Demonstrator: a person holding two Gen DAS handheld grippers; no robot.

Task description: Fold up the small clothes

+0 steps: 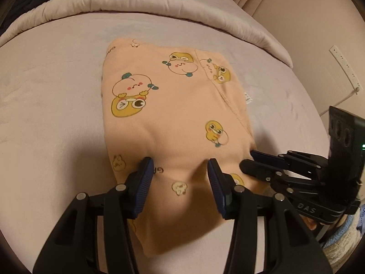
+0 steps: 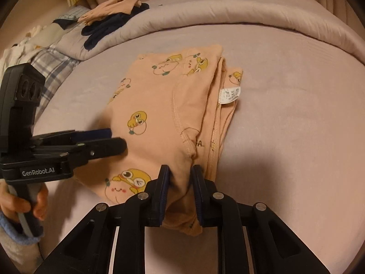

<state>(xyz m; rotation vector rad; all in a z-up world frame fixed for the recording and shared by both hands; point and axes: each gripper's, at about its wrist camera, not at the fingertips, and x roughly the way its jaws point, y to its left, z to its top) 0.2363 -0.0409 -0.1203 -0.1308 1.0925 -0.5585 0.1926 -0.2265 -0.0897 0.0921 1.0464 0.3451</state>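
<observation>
A folded peach garment (image 1: 173, 105) with yellow cartoon prints lies on the bed, its white care label (image 2: 229, 94) at the right edge. My left gripper (image 1: 179, 163) is open, its jaws wide apart over the garment's near edge, nothing between them pinched. My right gripper (image 2: 180, 171) is shut on a bunched fold of the garment's near right corner (image 2: 182, 182). The right gripper also shows in the left wrist view (image 1: 257, 162) at the garment's right side. The left gripper shows in the right wrist view (image 2: 114, 141) at the garment's left side.
The lilac bed sheet (image 1: 57, 96) surrounds the garment. A rolled quilt (image 1: 136, 0) runs along the far side. A pile of other clothes (image 2: 107, 16) sits at the far left. A power strip (image 1: 344, 68) hangs on the right wall.
</observation>
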